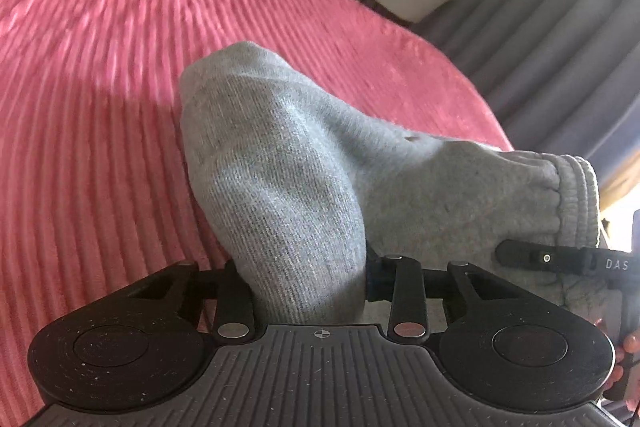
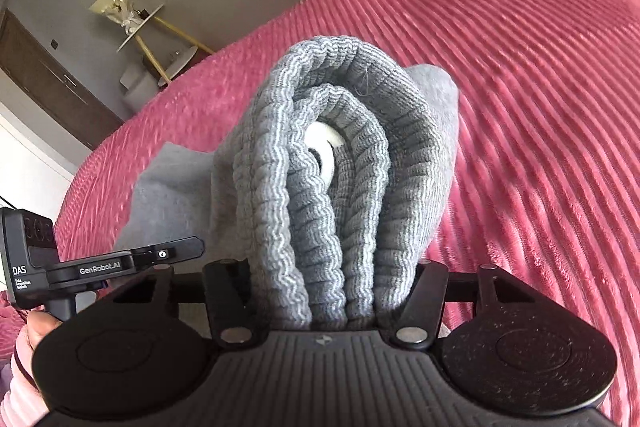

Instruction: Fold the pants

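With the grey sweatpants (image 1: pixel 280 163) bunched above the pink bedspread (image 1: pixel 100 107), clamped in both the left tool (image 1: pixel 308 291) and right tool (image 2: pixel 332 291), they are best lifted evenly so the ribbed waistband (image 2: pixel 320 147) is kept taut.

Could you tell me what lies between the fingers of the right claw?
The bunched ribbed waistband of the grey pants fills the right claw, as the right wrist view shows; the pink bedspread lies beyond.

My left gripper (image 1: pixel 308 291) is matt black plastic, dusty, biting soft grey knit pants (image 1: pixel 280 155). Their waistband (image 2: pixel 320 167) is coarse ribbed elastic cloth; the pink bedcover (image 1: pixel 100 87) is plush, corded fabric.
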